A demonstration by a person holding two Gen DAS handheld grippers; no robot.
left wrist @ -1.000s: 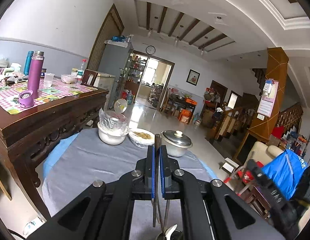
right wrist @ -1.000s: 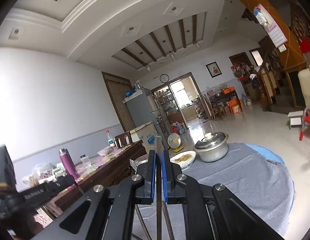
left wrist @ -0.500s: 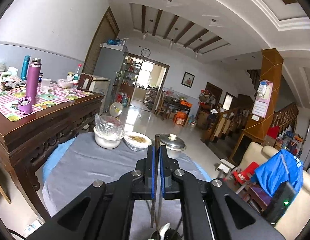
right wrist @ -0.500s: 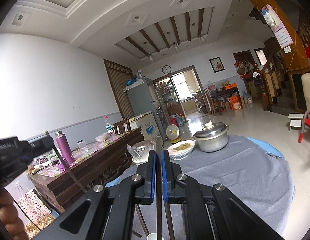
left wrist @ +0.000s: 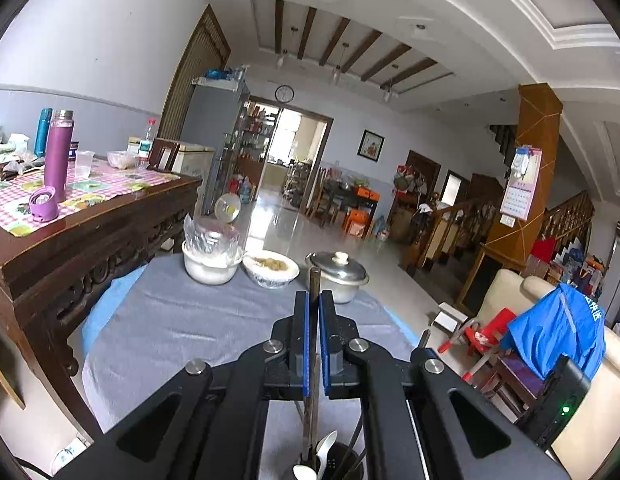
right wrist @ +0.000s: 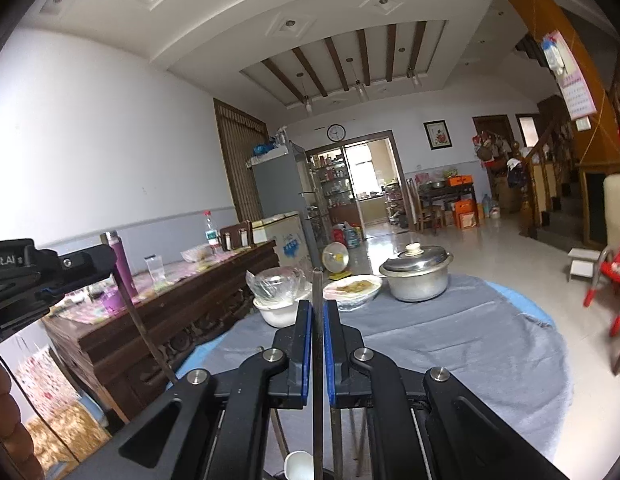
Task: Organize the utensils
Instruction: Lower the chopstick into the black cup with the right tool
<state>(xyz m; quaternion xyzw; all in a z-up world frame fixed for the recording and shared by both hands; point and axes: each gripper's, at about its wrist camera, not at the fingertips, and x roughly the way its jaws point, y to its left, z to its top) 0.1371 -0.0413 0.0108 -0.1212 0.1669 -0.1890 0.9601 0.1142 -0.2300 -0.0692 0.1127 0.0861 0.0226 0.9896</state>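
Note:
My left gripper (left wrist: 314, 300) is shut on a thin dark chopstick (left wrist: 314, 280) that stands upright between its blue pads. The stick's lower end reaches a black utensil holder (left wrist: 342, 462) with a white spoon (left wrist: 325, 446) in it, at the bottom edge. My right gripper (right wrist: 318, 308) is shut on a second dark chopstick (right wrist: 317, 280), also upright. Below it show a white spoon (right wrist: 297, 465) and more dark sticks (right wrist: 337, 436). In the right wrist view the left gripper's body (right wrist: 25, 276) is at the left, its chopstick (right wrist: 143, 328) slanting down.
A round table with a grey cloth (left wrist: 157, 320) carries a white bowl with plastic wrap (left wrist: 210, 264), a bowl of food (left wrist: 271, 268) and a lidded metal pot (left wrist: 338, 274) at its far side. A dark wooden sideboard (left wrist: 89, 236) with bottles stands left. Chairs stand right.
The right wrist view has sunk and rolled level, so more of the table shows. The left gripper with its chopstick has come further into that view. The holder shows more below the left gripper.

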